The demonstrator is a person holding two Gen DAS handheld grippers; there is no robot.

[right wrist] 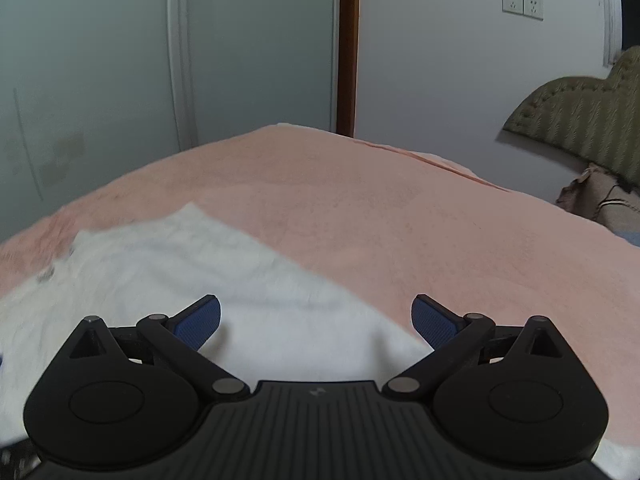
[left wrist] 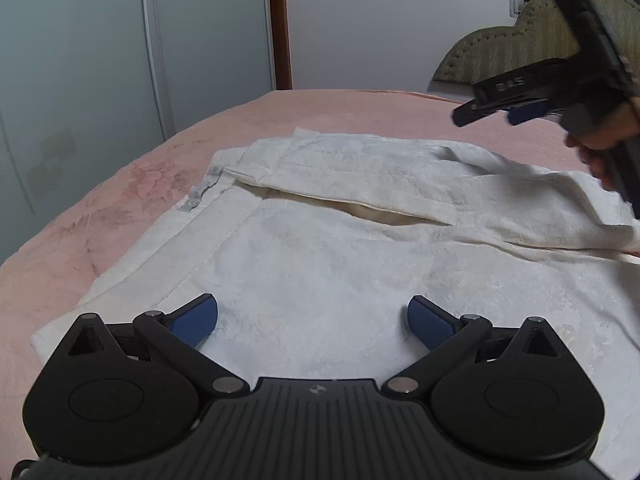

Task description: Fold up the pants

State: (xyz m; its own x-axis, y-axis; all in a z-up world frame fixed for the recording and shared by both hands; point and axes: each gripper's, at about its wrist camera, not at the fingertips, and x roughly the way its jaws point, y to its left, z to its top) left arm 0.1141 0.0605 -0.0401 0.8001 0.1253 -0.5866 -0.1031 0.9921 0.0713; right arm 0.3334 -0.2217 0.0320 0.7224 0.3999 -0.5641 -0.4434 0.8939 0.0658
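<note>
Both jaws gape empty: left gripper (left wrist: 313,322) and right gripper (right wrist: 316,322) above white pants (left wrist: 340,240).

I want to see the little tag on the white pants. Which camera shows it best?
The left wrist view: the tag lies sharp on the pants, near their far left edge. The right wrist view shows only a blurred corner of the pants, and no tag can be made out.

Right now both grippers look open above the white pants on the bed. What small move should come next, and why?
Probably lower the left gripper and close it on the near edge of the white pants. Its jaws are wide open with only flat fabric between them, and one pant leg already lies folded across. The right gripper is also open, holding nothing.
</note>
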